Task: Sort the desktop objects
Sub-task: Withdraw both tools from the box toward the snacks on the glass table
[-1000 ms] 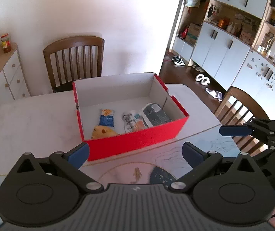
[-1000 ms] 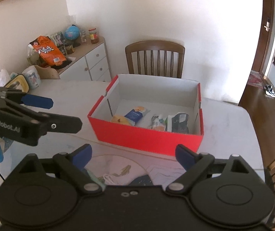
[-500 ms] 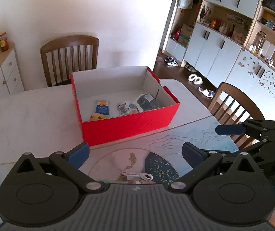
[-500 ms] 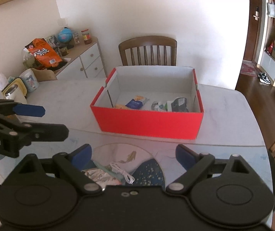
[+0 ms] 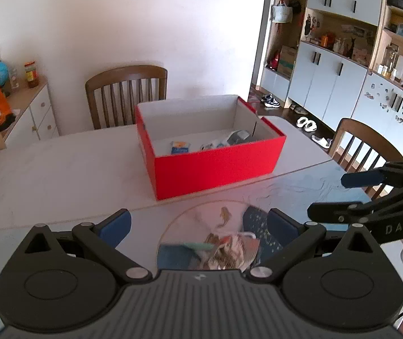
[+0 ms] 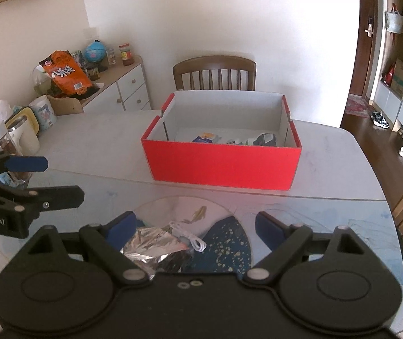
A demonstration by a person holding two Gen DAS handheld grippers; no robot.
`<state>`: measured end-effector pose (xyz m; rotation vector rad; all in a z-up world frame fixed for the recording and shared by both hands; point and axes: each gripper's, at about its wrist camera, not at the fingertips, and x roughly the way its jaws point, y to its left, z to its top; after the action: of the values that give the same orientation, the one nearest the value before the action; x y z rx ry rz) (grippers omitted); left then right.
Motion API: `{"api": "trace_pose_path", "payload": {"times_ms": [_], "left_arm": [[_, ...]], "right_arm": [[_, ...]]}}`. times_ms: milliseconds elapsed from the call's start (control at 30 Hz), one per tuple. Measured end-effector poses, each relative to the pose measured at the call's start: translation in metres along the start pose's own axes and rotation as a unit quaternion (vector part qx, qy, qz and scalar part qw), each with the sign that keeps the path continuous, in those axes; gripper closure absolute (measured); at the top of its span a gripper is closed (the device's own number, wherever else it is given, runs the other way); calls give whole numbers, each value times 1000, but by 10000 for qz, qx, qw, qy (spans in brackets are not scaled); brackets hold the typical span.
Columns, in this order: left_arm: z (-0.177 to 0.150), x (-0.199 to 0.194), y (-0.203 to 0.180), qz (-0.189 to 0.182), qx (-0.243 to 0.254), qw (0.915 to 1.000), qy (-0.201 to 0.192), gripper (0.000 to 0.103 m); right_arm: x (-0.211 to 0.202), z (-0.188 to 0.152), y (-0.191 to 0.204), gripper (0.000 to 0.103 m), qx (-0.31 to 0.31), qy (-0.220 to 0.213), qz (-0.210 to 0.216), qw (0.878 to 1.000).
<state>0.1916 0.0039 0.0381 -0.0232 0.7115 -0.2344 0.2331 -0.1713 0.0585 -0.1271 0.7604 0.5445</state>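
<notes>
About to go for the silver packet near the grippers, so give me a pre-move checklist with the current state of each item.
1. Left gripper open and holding nothing: ok.
2. Right gripper open and holding nothing: ok.
3. Silver foil packet in view on the mat, between the right gripper's fingers: ok.
4. White cable apart from the packet: not ok, it lies against the packet's edge and may get caught in the grasp.
5. Red box open on top with bare floor left: ok.
6. Packet's far edge free to lift: cannot tell, the gripper body hides it.
</notes>
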Motion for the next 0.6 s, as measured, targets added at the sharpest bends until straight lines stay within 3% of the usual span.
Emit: {"api": "trace_pose_path", "payload": {"times_ms": [600], "left_arm": [[-74, -1, 13, -246, 196, 9992, 231, 1]], "right_arm": [[4, -35, 24, 12, -73, 85, -121, 9999]]}}
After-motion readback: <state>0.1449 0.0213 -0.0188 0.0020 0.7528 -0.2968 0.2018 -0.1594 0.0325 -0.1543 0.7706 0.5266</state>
